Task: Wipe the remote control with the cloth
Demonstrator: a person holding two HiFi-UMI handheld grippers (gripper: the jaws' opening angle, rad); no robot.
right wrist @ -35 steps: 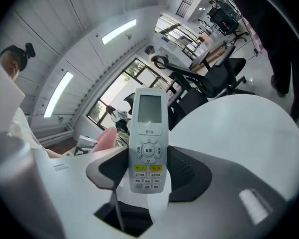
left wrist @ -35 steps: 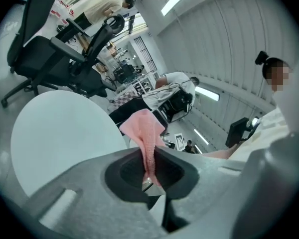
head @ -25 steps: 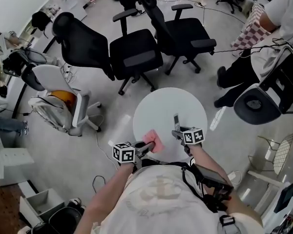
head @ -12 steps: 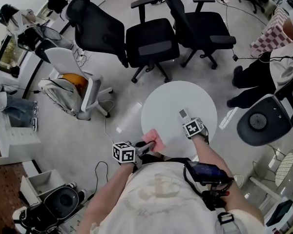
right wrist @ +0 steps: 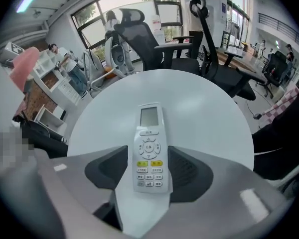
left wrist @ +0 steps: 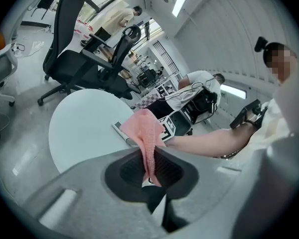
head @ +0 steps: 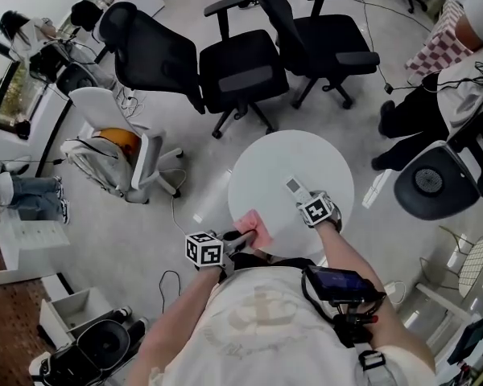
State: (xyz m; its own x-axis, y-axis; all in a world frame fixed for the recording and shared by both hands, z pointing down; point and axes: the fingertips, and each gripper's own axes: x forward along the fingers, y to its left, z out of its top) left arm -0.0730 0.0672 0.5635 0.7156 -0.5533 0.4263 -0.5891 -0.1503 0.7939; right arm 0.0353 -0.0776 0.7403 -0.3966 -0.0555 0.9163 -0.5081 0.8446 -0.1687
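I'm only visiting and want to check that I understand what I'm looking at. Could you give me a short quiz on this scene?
1. True or false: the left gripper is clamped on the pink cloth.
2. What is between the jaws of the right gripper? A a cup; B the remote control; C nothing.
3. Fill in: the white table has a ___ top.
Key: 1 true; 2 B; 3 round.
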